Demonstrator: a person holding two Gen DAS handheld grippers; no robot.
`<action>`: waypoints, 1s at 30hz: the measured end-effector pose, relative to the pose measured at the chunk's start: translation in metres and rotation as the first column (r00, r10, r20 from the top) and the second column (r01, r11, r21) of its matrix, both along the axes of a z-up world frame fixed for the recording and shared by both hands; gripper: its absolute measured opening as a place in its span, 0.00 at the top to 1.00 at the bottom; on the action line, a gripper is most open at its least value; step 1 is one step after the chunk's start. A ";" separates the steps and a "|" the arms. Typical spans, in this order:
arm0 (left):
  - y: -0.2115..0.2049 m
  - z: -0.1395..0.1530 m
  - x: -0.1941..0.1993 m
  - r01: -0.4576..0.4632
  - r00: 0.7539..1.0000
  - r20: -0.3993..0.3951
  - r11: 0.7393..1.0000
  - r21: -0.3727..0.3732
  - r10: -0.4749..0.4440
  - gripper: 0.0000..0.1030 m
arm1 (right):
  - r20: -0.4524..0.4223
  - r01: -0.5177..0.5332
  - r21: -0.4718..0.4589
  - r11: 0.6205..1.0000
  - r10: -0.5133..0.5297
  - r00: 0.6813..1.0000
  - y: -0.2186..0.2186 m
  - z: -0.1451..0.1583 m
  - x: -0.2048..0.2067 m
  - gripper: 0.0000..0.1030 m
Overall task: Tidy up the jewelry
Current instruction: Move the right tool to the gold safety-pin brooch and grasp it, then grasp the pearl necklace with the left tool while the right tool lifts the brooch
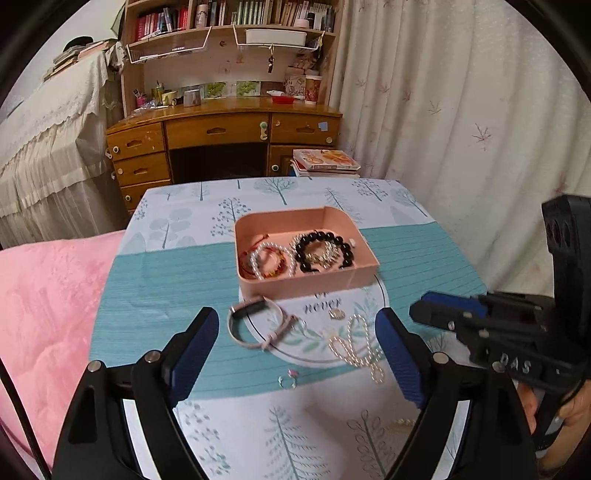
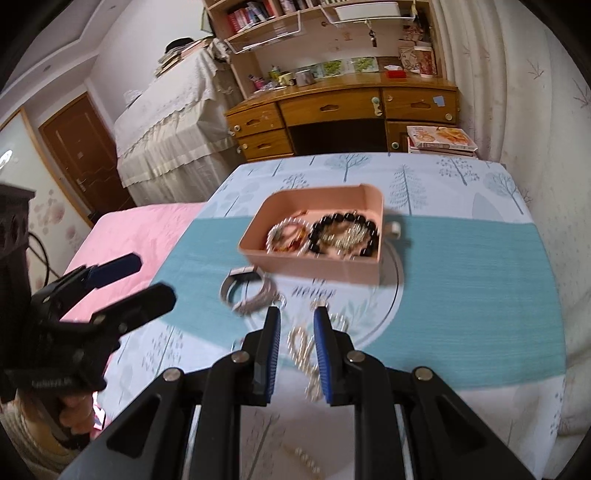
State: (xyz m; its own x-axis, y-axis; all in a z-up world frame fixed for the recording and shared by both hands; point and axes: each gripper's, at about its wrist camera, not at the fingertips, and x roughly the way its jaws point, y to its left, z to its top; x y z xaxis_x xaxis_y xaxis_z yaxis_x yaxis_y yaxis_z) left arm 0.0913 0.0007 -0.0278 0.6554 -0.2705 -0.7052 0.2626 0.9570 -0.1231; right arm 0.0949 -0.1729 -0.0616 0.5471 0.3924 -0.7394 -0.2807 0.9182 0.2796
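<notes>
- Left gripper (image 1: 295,332) hangs with jaws spread wide, nothing between the pads.
- Right gripper (image 2: 296,345) is nearly closed, empty.
- Pearl necklace (image 1: 356,345) lies below the right gripper's tips, long axis running away toward the pink tray (image 1: 258,282).

**Left tool wide, right tool nearly shut**

Your left tool (image 1: 297,345) points steeply downward, fingers spread wide, nothing pressed between them. Your right tool (image 2: 296,349) angles down too, fingers close together, empty. A hand (image 1: 569,413) shows at lower right of the left view.

wooden desk (image 1: 221,129) | bookshelf (image 1: 229,18) above | curtain (image 1: 461,110) right | brown door (image 2: 77,147)
</notes>
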 end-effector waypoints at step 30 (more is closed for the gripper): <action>-0.008 -0.101 -0.049 0.027 0.975 -0.224 0.998 0.059 -0.013 0.17 | -0.174 -0.397 -0.323 0.859 0.359 0.917 0.020 -0.086 -0.068 0.82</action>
State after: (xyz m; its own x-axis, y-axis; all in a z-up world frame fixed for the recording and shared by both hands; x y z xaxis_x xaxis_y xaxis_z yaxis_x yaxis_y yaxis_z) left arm 0.0425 -0.0069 -0.1291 0.4747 -0.2341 -0.8485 0.2543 0.9593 -0.1224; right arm 0.0271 -0.1525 -0.1477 0.3211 0.2636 -0.9096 -0.6127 0.7902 0.0128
